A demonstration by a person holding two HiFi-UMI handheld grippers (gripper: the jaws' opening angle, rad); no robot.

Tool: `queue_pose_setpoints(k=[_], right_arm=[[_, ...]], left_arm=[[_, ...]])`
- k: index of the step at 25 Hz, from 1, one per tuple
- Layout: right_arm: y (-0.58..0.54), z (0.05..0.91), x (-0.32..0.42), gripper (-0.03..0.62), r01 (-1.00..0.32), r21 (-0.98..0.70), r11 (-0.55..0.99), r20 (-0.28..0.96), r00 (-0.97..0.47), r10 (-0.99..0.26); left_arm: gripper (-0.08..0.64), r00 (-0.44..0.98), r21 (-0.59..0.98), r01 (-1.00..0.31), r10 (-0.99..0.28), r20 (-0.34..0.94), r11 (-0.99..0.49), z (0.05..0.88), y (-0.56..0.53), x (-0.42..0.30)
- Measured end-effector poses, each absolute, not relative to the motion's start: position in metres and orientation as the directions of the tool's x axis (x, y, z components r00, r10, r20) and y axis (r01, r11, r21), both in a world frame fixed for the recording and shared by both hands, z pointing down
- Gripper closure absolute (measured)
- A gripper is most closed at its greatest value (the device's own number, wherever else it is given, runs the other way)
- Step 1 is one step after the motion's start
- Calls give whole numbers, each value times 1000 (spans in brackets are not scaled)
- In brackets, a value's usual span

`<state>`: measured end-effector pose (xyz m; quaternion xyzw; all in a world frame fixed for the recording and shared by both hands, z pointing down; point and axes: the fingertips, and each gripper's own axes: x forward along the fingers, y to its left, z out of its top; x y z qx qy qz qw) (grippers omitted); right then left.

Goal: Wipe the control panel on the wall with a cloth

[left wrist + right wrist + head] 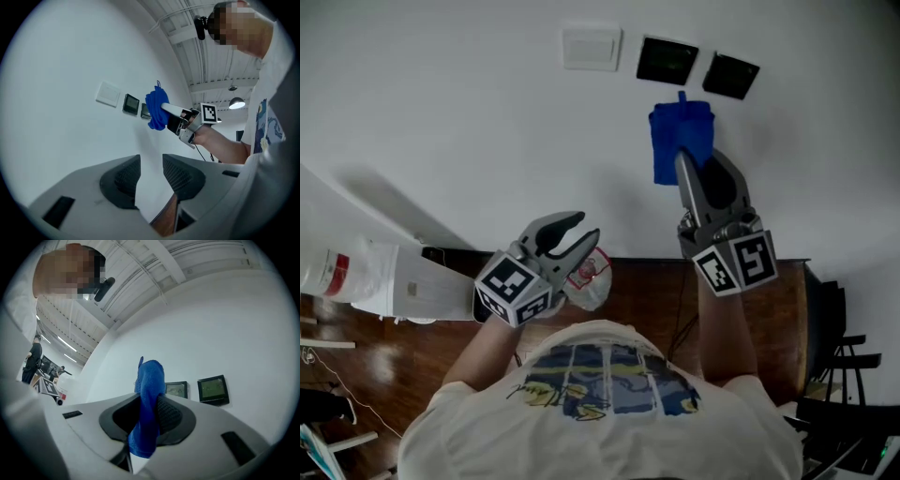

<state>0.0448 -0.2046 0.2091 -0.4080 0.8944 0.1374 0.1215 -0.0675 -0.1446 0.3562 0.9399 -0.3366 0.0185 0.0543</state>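
Two dark control panels [667, 60] [730, 76] sit on the white wall, beside a white switch plate [592, 49]. My right gripper [686, 161] is shut on a blue cloth [680, 141], held up against the wall just below the panels. In the right gripper view the cloth [150, 394] hangs pinched between the jaws, with the panels [176, 389] [213, 389] just to its right. My left gripper [574, 234] is open and empty, lower and to the left. The left gripper view shows the cloth [157, 110] partly covering one panel [146, 111], the other panel [131, 103] left of it.
A brown wooden surface [656, 291] runs along the wall's foot. A white object with a red label [356, 272] lies at the left. Dark chair frames [844, 347] stand at the right. A small clear item [591, 277] shows near the left gripper.
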Motion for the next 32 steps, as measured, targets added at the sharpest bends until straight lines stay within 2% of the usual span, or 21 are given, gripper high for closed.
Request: queue_pose_setpoints(k=[13, 32], right_arm=[[-284, 213, 22, 522, -675, 153, 722, -329, -723, -607], [-310, 187, 32, 523, -692, 180, 699, -357, -708, -609]], left_arm=[[433, 736, 100, -677, -669, 105, -729, 374, -149, -49], [433, 708, 124, -706, -695, 127, -697, 383, -162, -62]])
